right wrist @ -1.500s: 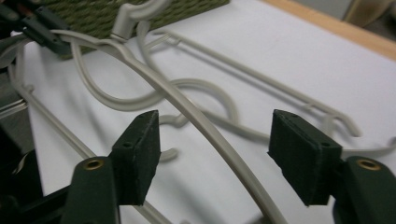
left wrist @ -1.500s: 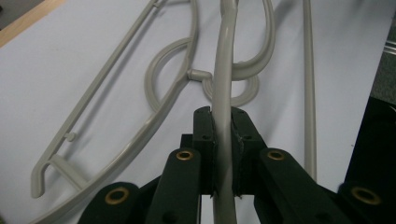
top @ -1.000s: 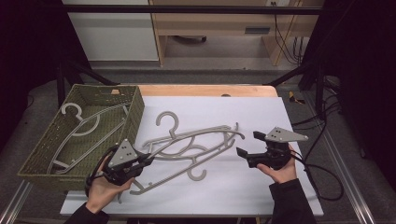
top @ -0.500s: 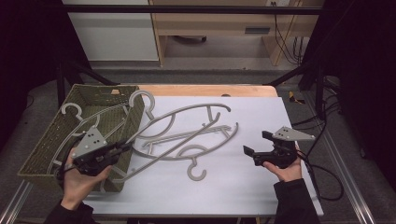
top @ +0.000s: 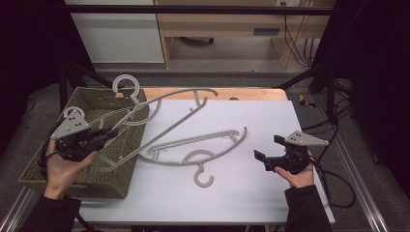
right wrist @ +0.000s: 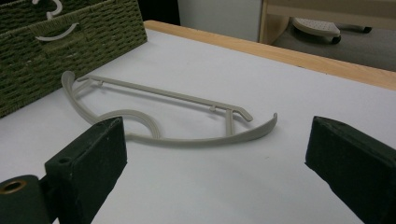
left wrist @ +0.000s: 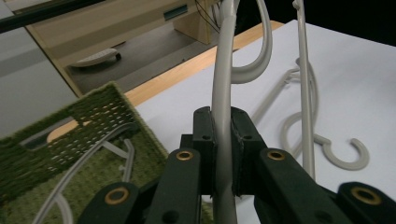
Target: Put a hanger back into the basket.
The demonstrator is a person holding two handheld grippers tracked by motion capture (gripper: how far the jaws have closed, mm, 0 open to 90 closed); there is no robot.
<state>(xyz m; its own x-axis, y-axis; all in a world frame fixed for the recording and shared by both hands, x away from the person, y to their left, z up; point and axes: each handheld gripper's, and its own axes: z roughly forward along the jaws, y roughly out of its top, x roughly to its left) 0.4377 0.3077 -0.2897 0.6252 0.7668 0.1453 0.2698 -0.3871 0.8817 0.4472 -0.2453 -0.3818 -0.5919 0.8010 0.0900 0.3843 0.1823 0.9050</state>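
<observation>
Clearly the work is putting hangers into the basket [top: 121, 159], and it is partway through. Farthest left, inside the basket, at least one hanger [top: 72, 113] already lies, its hook near the far-left corner; the right gripper view also shows a pale hook [right wrist: 51, 25] just over the basket's rim.

Above the basket's near half the left gripper [top: 104, 137] has its fingers [left wrist: 205, 140] clamped on the rod of a second hanger [top: 164, 104]. This carried hanger is lifted and tilted: its hook stands above the basket's far rim, while its long arm reaches out past the basket's right wall, over the table [top: 251, 203]. It is not yet inside; by my reading it must be swung further over the basket and let go.

Right of the basket, a third hanger [top: 193, 150] lies flat on the table, hook toward the near edge, untouched.

Well right of the basket, the right gripper [top: 267, 153] hovers low with its fingers [right wrist: 93, 154] spread wide, having just been opening, and nothing sits between them. In its own view the flat hanger [right wrist: 187, 135] lies ahead, so it looks set for the next pick.

So: one or more done, one in transit, one left.
</observation>
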